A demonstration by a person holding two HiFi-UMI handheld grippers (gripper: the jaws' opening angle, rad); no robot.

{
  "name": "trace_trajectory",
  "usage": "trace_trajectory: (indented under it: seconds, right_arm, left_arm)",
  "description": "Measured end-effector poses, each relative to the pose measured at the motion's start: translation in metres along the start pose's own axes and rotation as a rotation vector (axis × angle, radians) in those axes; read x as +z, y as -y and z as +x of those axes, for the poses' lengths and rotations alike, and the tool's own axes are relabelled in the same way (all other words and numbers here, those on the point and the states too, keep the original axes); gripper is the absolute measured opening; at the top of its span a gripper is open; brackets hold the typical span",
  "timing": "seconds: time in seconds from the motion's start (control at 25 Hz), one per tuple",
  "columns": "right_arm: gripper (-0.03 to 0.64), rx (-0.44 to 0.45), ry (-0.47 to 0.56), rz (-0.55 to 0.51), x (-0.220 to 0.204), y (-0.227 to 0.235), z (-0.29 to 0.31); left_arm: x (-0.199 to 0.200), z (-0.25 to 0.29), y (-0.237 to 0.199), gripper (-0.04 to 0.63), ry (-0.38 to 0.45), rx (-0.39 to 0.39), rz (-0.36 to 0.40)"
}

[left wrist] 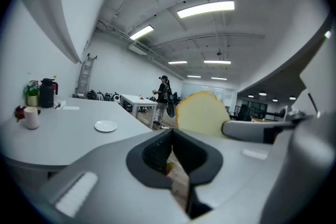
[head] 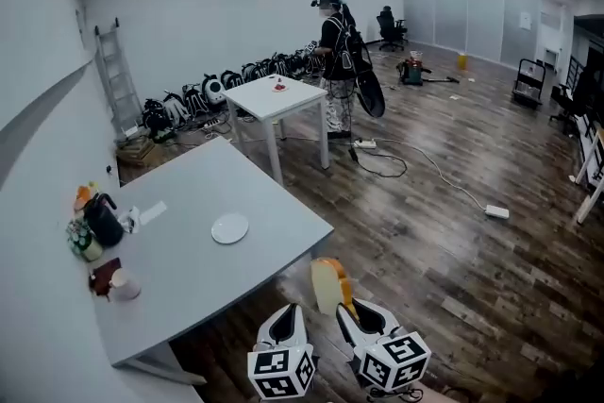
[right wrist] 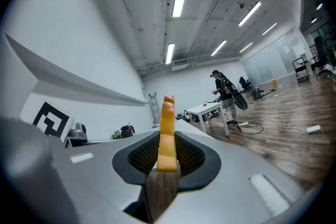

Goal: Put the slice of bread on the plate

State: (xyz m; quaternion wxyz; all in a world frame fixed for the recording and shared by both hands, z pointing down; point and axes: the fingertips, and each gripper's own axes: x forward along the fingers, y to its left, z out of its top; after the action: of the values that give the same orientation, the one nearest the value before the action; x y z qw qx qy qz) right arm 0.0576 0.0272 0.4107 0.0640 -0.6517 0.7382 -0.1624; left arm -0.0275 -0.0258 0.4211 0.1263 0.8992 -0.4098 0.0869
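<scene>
A slice of bread (head: 328,284) with a brown crust stands on edge, held in the air off the grey table's (head: 189,189) near corner, above the wood floor. My right gripper (head: 340,303) is shut on its lower edge. In the right gripper view the bread (right wrist: 167,123) rises edge-on between the jaws of the right gripper (right wrist: 168,157). The small white plate (head: 229,228) lies bare on the table, left of and beyond the bread. My left gripper (head: 285,316) hangs beside the right one, shut with nothing in it. The left gripper view shows the left gripper (left wrist: 171,136), the plate (left wrist: 105,126) and the bread (left wrist: 202,113).
A black jug (head: 102,220), a pale cup (head: 125,285) and small bottles crowd the table's left edge. Farther off stand a white table (head: 274,97), a person (head: 336,61), a ladder (head: 118,80) and gear along the wall. Cables and a power strip (head: 497,212) lie on the floor.
</scene>
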Motion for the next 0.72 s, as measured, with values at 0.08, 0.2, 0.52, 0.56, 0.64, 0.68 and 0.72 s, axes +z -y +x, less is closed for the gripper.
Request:
trace_trajectory:
  seconds: [0.08,0.2,0.52,0.56,0.64,0.68,0.72]
  right_arm:
    - [0.084,0.035,-0.025,-0.003,-0.007,-0.015,0.036]
    - [0.084,0.092,-0.077,-0.017,-0.018,-0.037,0.087]
    - [0.084,0.234,-0.170,-0.029,-0.035,-0.063,0.211]
    - [0.084,0.252,-0.180,-0.029,-0.035,-0.064,0.230]
    - [0.084,0.285,-0.200,-0.047,-0.034,-0.066,0.269]
    - [0.084,0.299,-0.211,-0.062,-0.033,-0.067,0.287]
    - [0.084,0.312,-0.224,-0.076,-0.031,-0.066,0.304]
  left_arm:
    - [0.002,0.007,-0.038,0.008,0.000,0.042,-0.022]
    - [0.002,0.016,-0.092,0.008,0.005,0.106,-0.067]
    - [0.007,0.054,-0.198,0.009,0.019,0.258,-0.121]
    - [0.010,0.062,-0.210,0.008,0.022,0.273,-0.117]
    - [0.018,0.082,-0.234,0.008,0.023,0.304,-0.111]
    - [0.022,0.092,-0.244,0.009,0.023,0.319,-0.109]
    - [0.027,0.101,-0.254,0.008,0.028,0.335,-0.111]
